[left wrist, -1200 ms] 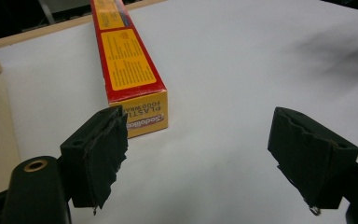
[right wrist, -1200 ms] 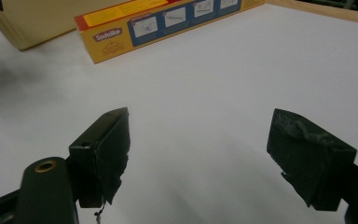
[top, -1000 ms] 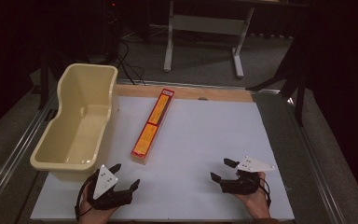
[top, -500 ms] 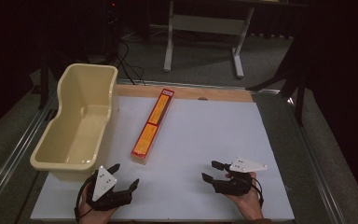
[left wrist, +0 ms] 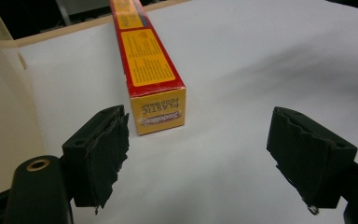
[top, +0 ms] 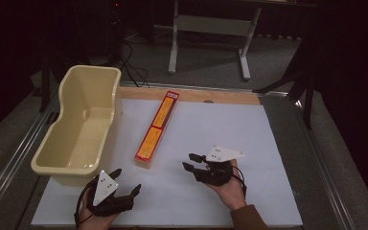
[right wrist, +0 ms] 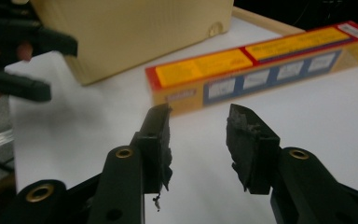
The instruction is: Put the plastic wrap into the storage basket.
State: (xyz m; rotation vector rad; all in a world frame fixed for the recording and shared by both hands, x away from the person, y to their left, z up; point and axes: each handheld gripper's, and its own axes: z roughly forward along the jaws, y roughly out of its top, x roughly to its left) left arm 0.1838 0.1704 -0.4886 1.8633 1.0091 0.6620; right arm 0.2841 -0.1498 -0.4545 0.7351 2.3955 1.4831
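Observation:
A long red and yellow plastic wrap box (top: 157,127) lies lengthwise on the white table top, just right of a cream plastic tub (top: 79,125). My left gripper (top: 125,182) is near the front edge below the tub, open and empty, facing the box's near end (left wrist: 161,111). My right gripper (top: 189,162) sits to the right of the box's near end, pointing left toward the box (right wrist: 256,65). Its jaws stand partly apart with nothing between them. The left gripper (right wrist: 23,65) also appears blurred in the right gripper view.
The tub (right wrist: 135,28) is empty and takes up the table's left side. A wooden strip (top: 191,95) runs along the table's far edge. Beyond it stand dark floor, cables and a metal stand (top: 211,28). White surface (top: 249,129) spreads right of the box.
My right gripper has moved left and slightly forward toward the box's near end. The left gripper has barely shifted.

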